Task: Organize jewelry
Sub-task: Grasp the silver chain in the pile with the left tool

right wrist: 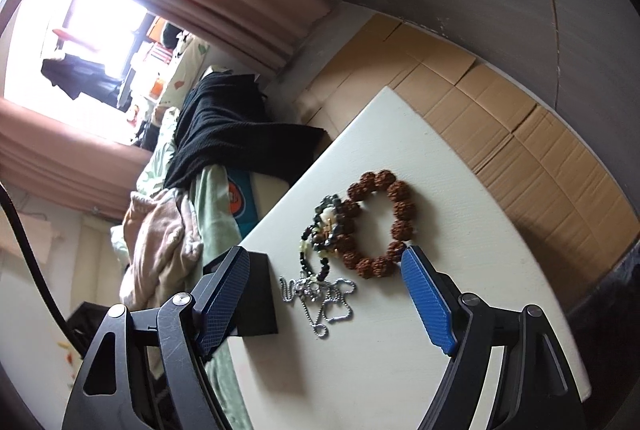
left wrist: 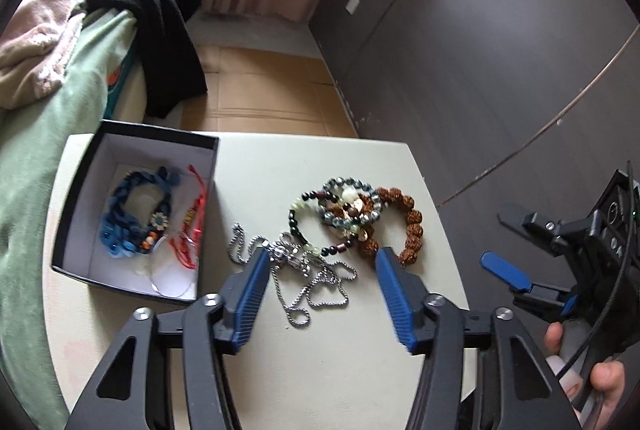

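A pale table (left wrist: 280, 158) carries everything, with an open black box (left wrist: 132, 206) on its left part and a loose heap of jewelry to the right of the box. Inside the box lie a blue braided bracelet (left wrist: 132, 218) and a red cord bracelet (left wrist: 192, 230), so part of the sorting looks done. Outside it, a brown seed-bead bracelet (left wrist: 404, 226) lies partly under a grey-green beaded bracelet (left wrist: 348, 206) and a dark-and-pale beaded bracelet (left wrist: 308, 226), and a silver chain necklace (left wrist: 308, 278) sprawls in loops against the lower edge of that cluster. The left gripper (left wrist: 320, 270) hangs low over the chain with its jaws spread wide, holding nothing; the right gripper (right wrist: 324, 270) is likewise wide apart and empty, off to the right side of the table. The likely trouble is the tangle: the chain touches the dark-and-pale strand, so closing on the chain could drag the bracelets along or catch only one loop, letting the rest slip free. The brown bracelet sits near the table's right edge, and a snagged pull could send it over.
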The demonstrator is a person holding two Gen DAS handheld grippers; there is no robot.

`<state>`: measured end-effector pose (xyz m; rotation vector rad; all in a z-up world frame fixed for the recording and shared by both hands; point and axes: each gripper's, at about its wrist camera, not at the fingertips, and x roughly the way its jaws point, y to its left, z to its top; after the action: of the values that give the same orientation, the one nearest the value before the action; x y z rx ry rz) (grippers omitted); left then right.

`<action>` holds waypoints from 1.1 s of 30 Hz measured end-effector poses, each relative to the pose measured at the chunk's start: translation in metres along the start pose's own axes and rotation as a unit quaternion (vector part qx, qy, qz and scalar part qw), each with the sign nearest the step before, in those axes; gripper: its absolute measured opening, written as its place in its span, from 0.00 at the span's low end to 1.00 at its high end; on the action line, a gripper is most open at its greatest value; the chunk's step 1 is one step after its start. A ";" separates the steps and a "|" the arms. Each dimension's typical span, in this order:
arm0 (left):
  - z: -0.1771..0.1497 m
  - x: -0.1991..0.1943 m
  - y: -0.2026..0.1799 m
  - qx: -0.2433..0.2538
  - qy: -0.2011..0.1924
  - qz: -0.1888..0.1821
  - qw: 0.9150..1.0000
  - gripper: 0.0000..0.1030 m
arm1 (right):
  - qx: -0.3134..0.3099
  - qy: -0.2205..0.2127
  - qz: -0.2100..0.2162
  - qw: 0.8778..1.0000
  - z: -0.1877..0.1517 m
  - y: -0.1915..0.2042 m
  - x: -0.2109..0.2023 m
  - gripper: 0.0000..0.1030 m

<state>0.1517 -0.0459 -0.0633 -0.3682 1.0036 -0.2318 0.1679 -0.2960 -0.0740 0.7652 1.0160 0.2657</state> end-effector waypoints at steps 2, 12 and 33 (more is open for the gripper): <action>0.000 0.006 -0.003 0.001 0.006 0.012 1.000 0.46 | 0.007 0.000 0.002 1.000 0.002 -0.005 -0.002 0.77; -0.002 0.054 -0.014 0.024 0.046 0.111 0.993 0.42 | 0.036 0.002 0.012 0.999 0.008 -0.021 -0.006 0.77; -0.008 0.088 -0.017 0.061 0.049 0.200 0.977 0.34 | 0.064 0.000 0.020 0.998 0.013 -0.037 -0.012 0.77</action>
<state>0.1901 -0.0941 -0.1289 -0.0370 1.1324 0.0539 0.1680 -0.3345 -0.0872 0.9014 1.0253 0.2370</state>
